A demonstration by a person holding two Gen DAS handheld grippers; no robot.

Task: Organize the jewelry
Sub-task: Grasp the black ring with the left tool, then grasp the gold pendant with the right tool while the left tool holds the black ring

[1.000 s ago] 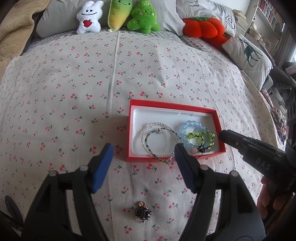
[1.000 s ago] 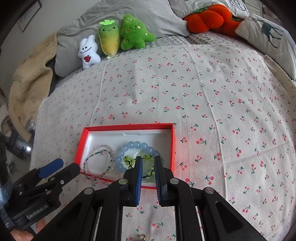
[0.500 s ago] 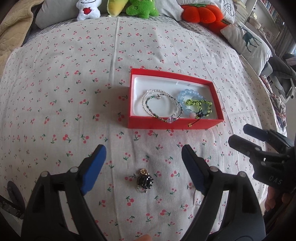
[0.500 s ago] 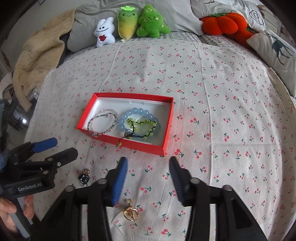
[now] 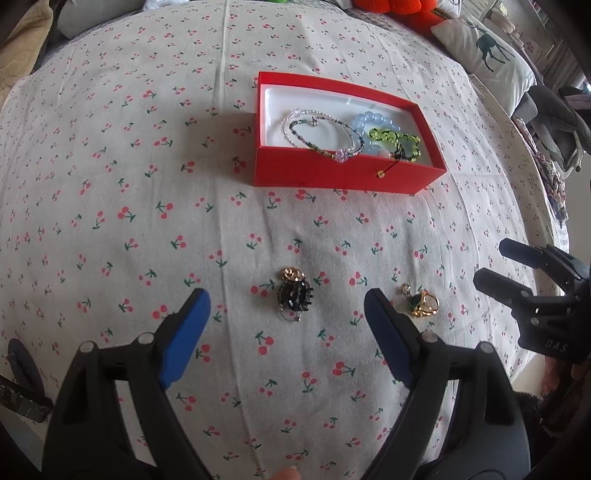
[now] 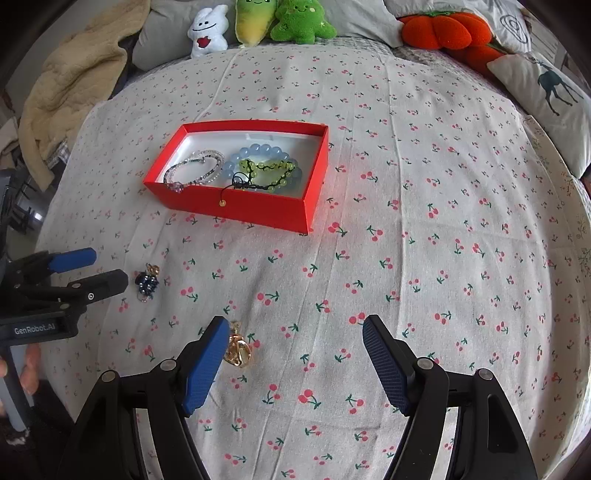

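Note:
A red box (image 5: 347, 179) (image 6: 236, 208) on the cherry-print bed holds a thin beaded bracelet (image 5: 321, 131) (image 6: 195, 170), a blue bead bracelet (image 5: 369, 122) (image 6: 258, 151) and a green bead bracelet (image 5: 395, 138) (image 6: 269, 170). A black and gold brooch (image 5: 295, 291) (image 6: 147, 282) lies on the sheet just ahead of my open, empty left gripper (image 5: 286, 306). A gold and green brooch (image 5: 421, 302) (image 6: 238, 349) lies beside the left finger of my open, empty right gripper (image 6: 293, 332). The green bracelet's cord hangs over the box's front wall.
Plush toys (image 6: 258, 22), an orange pumpkin cushion (image 6: 439, 29) and a deer pillow (image 6: 554, 85) line the far end of the bed. A beige blanket (image 6: 70, 81) is bunched at the left. The bed edge runs close behind both grippers.
Both grippers have pulled back from the box toward the near edge. The right gripper went from nearly shut to wide open. Both brooches have come into view.

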